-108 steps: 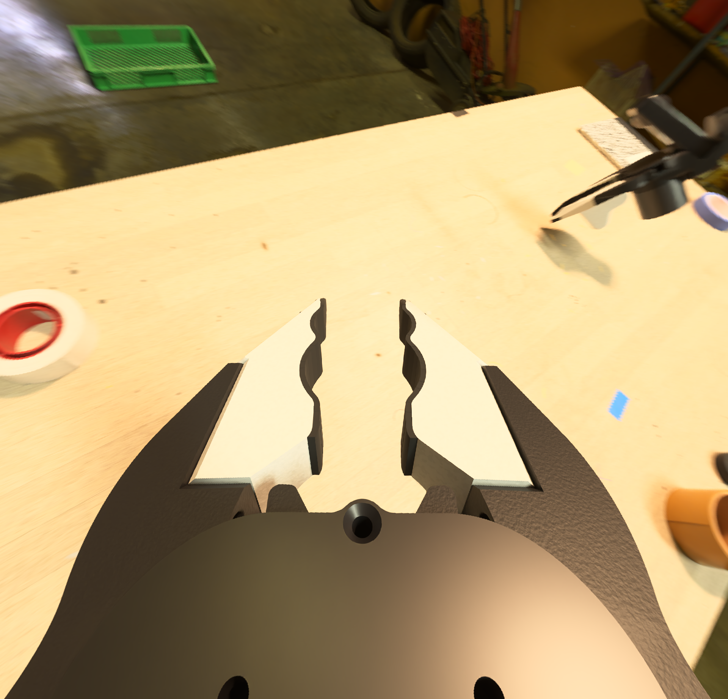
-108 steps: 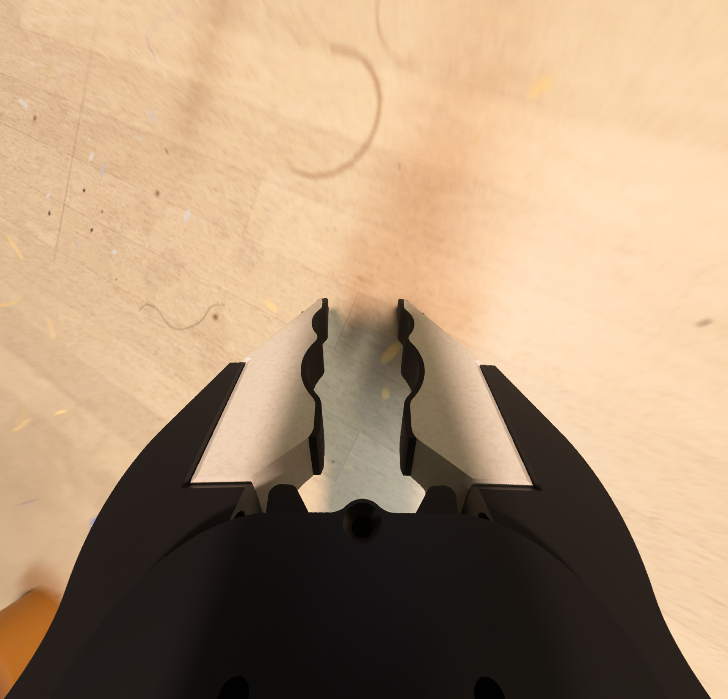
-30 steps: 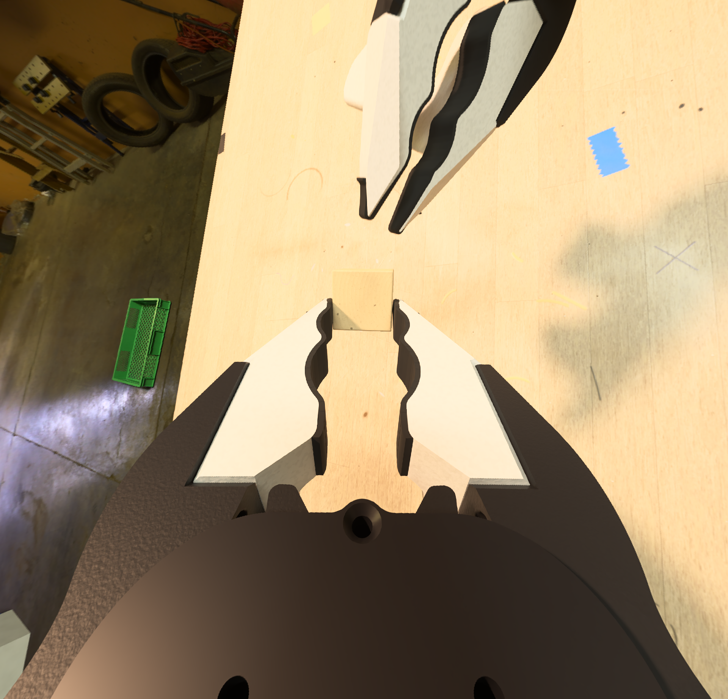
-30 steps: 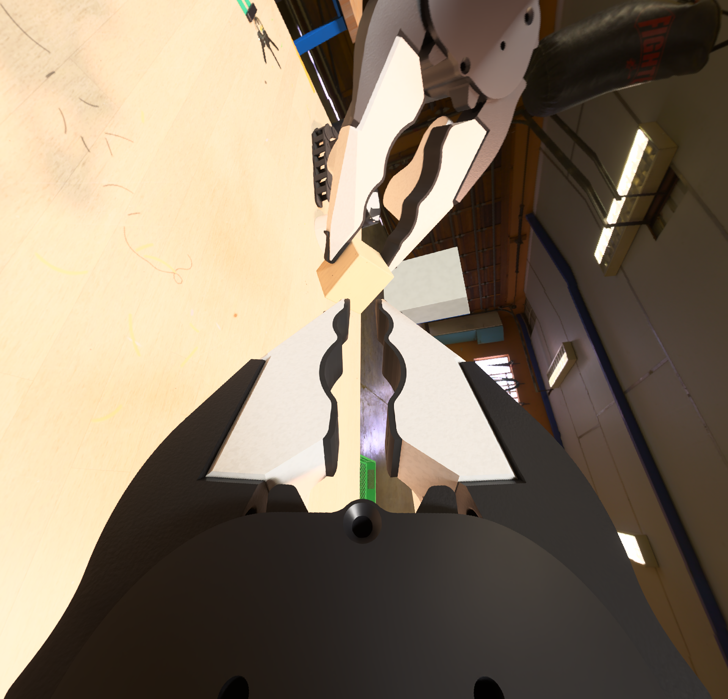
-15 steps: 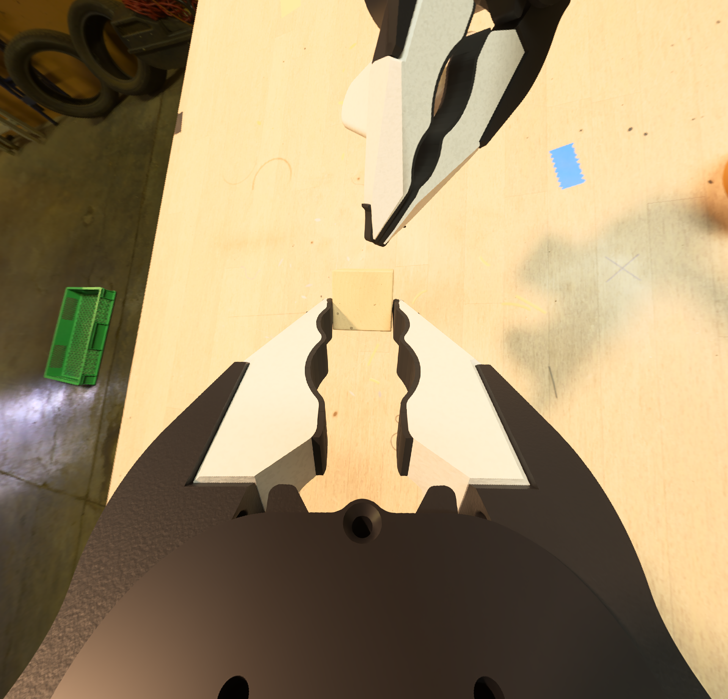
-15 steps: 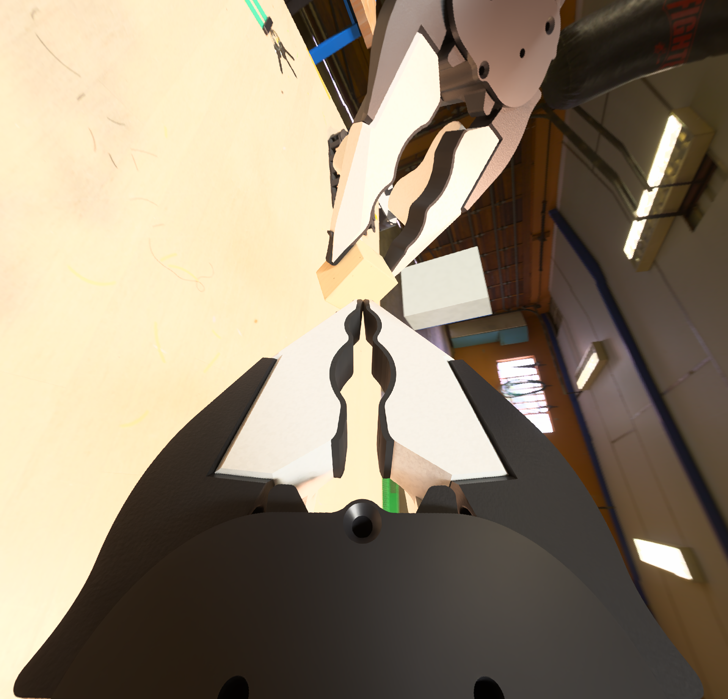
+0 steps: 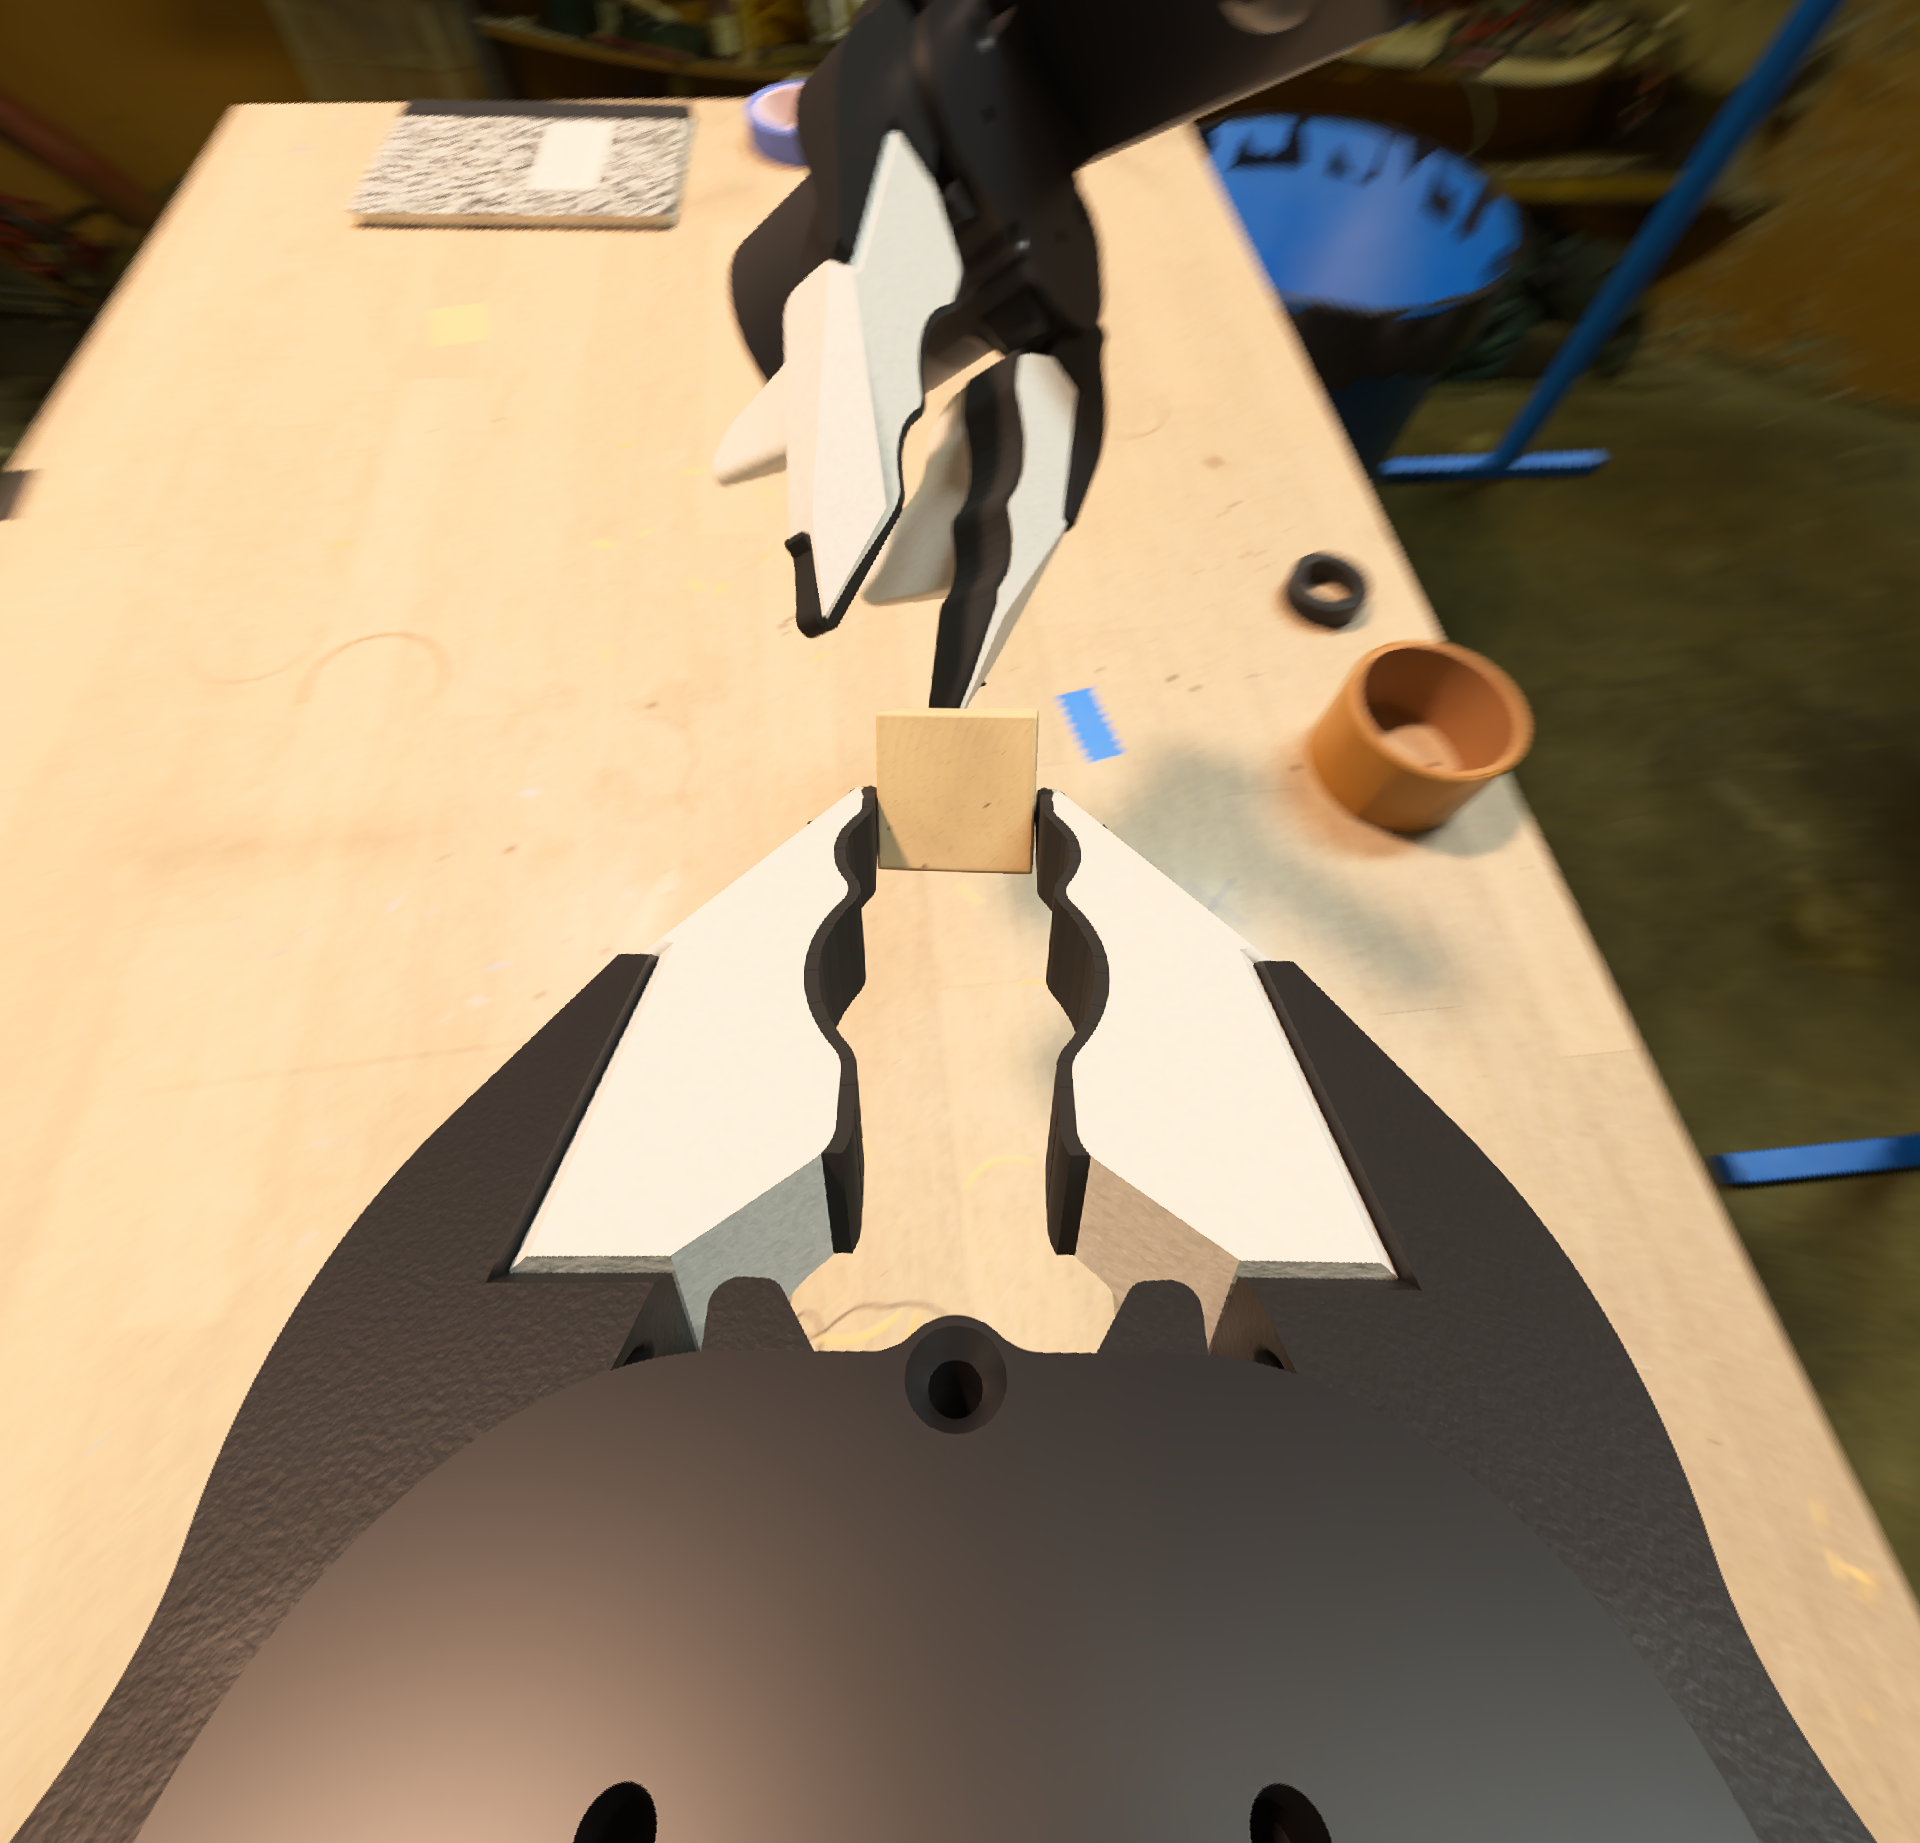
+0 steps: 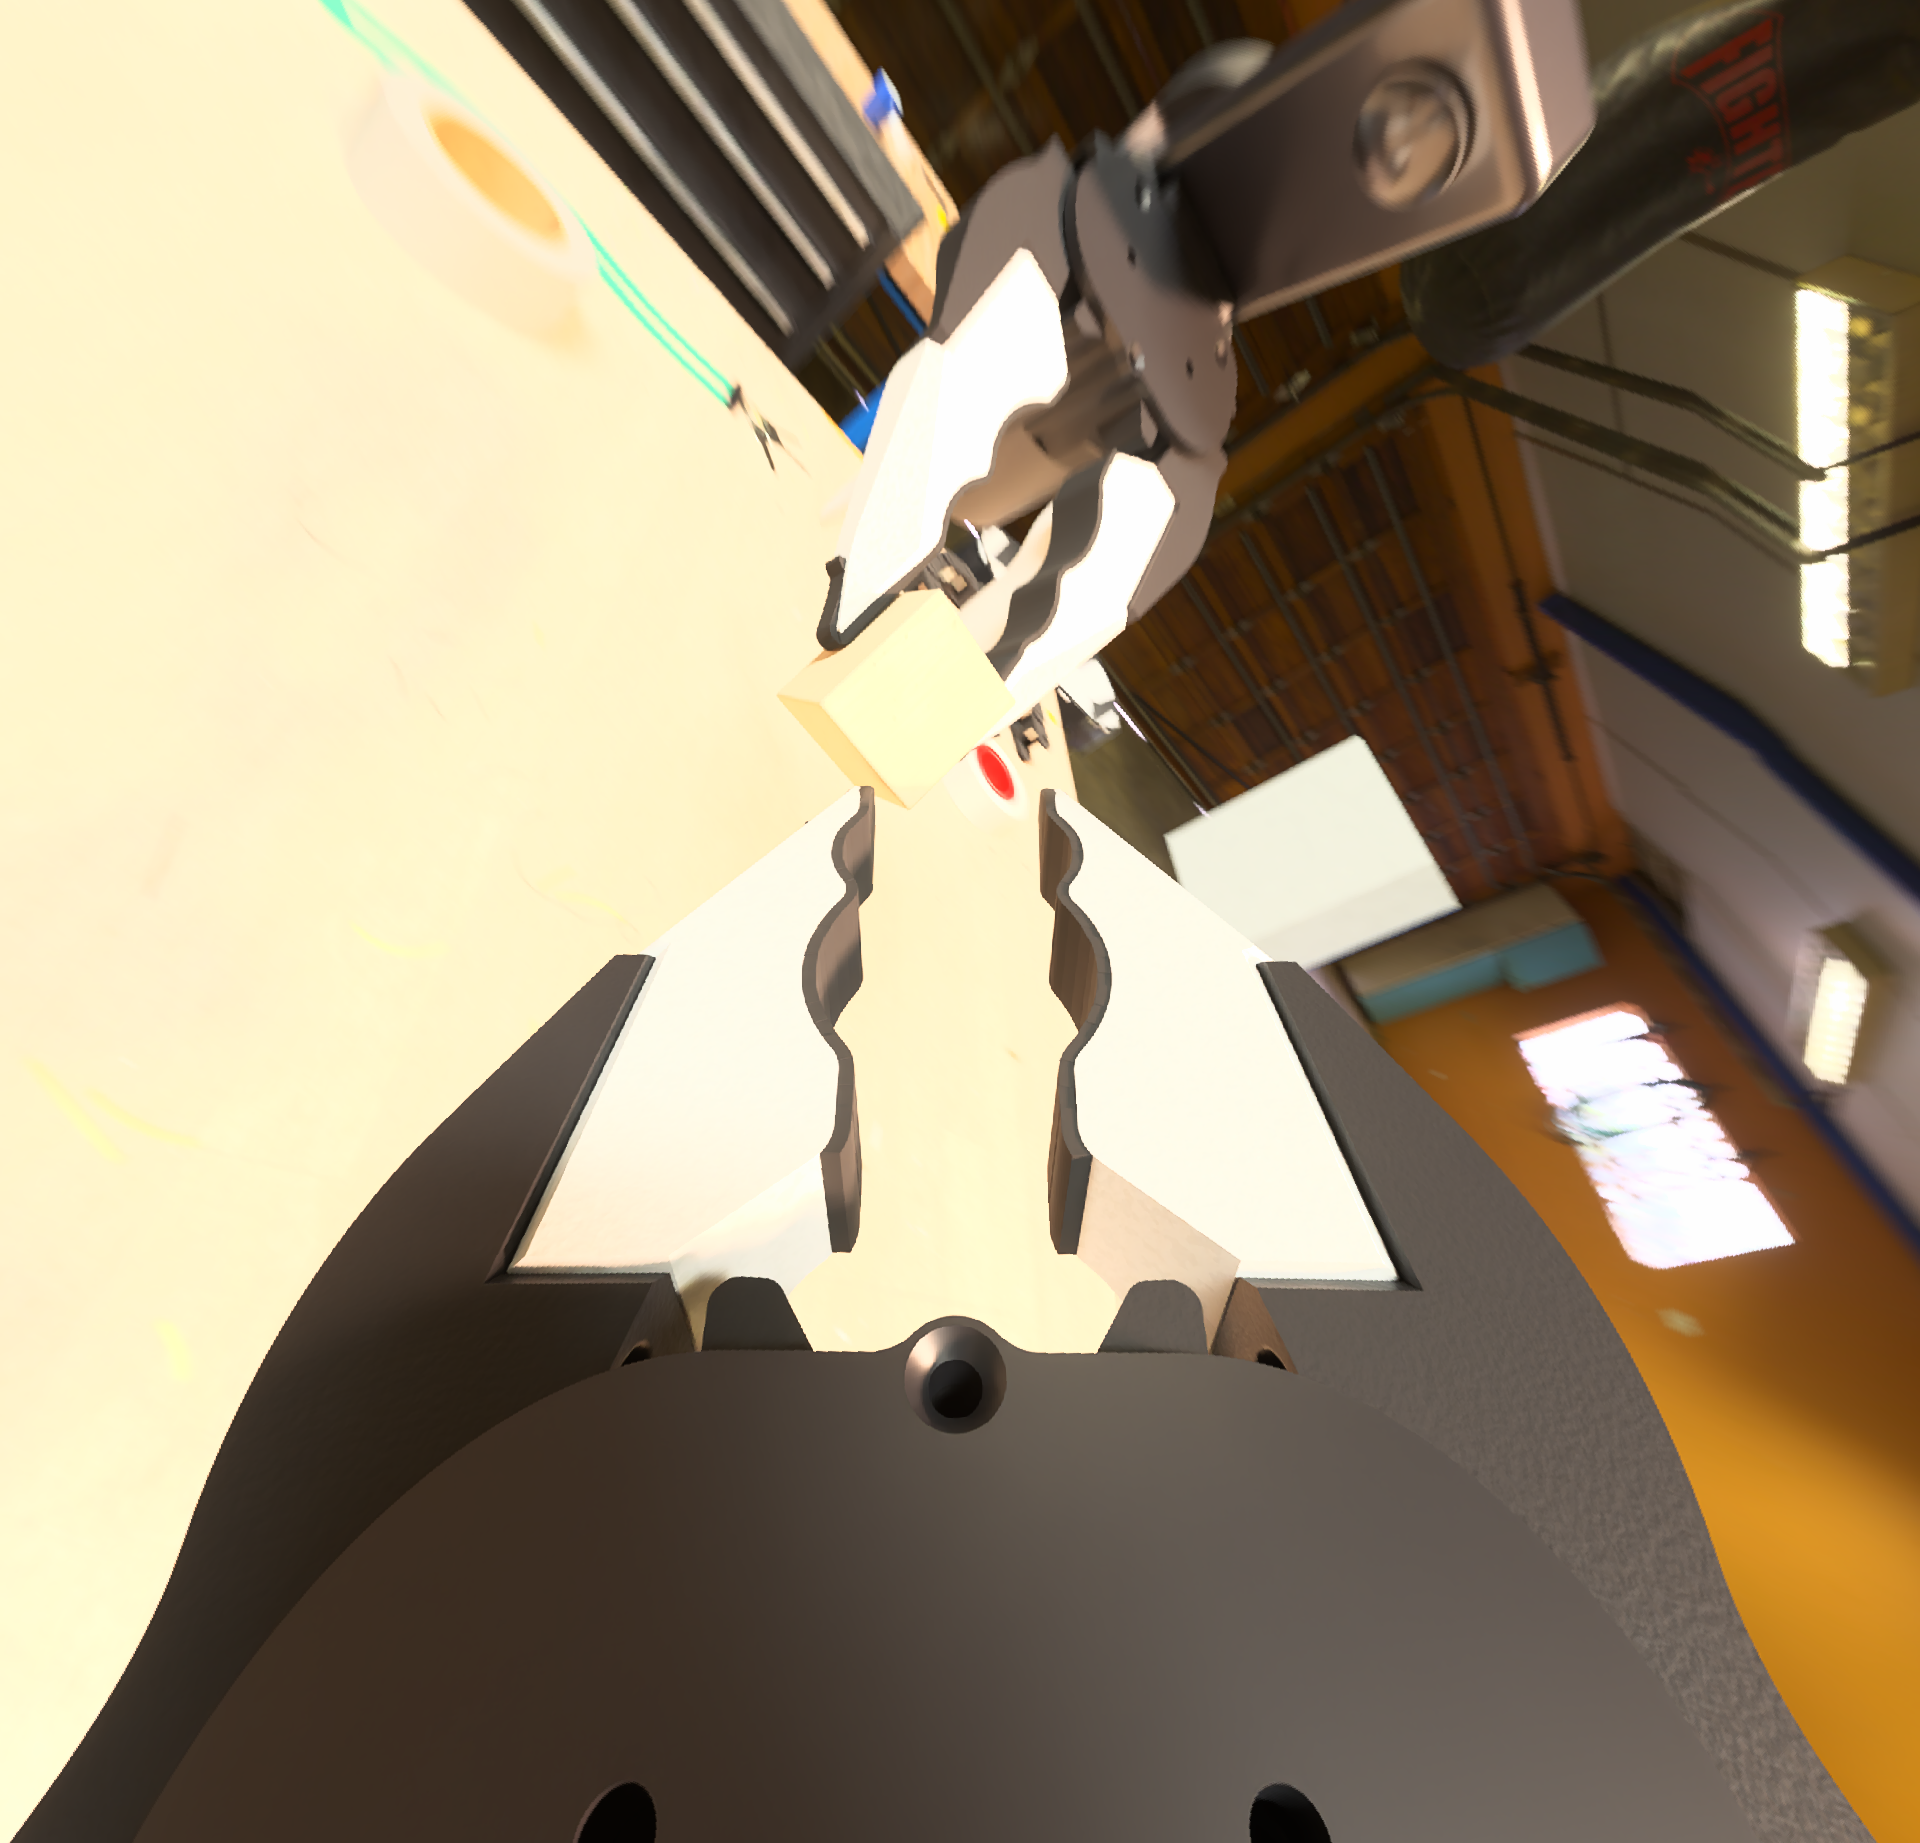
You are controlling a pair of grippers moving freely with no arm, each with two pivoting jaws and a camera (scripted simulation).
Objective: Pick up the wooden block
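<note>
The wooden block (image 7: 956, 785) is a small pale cube pinched between the tips of my left gripper (image 7: 956, 829), which is shut on it and holds it above the table (image 7: 416, 754). My right gripper (image 7: 881, 663) faces it from the far side, open, with one fingertip just behind the block's top edge. In the right wrist view my right gripper (image 8: 954, 806) is open and empty, and the block (image 8: 894, 718) sits just beyond its tips, held by the left gripper (image 8: 920, 650).
A terracotta pot (image 7: 1418, 733), a black ring (image 7: 1325, 588) and a blue tape scrap (image 7: 1089, 725) lie near the table's right edge. A speckled notebook (image 7: 525, 167) and purple tape roll (image 7: 774, 120) are at the far end. A blue bin (image 7: 1361, 224) stands off the table. A white tape roll (image 8: 468, 204) lies farther off.
My right gripper closed half a second ago and has opened again. My left gripper kept its hold on the block and has tilted, so its view now runs along the table.
</note>
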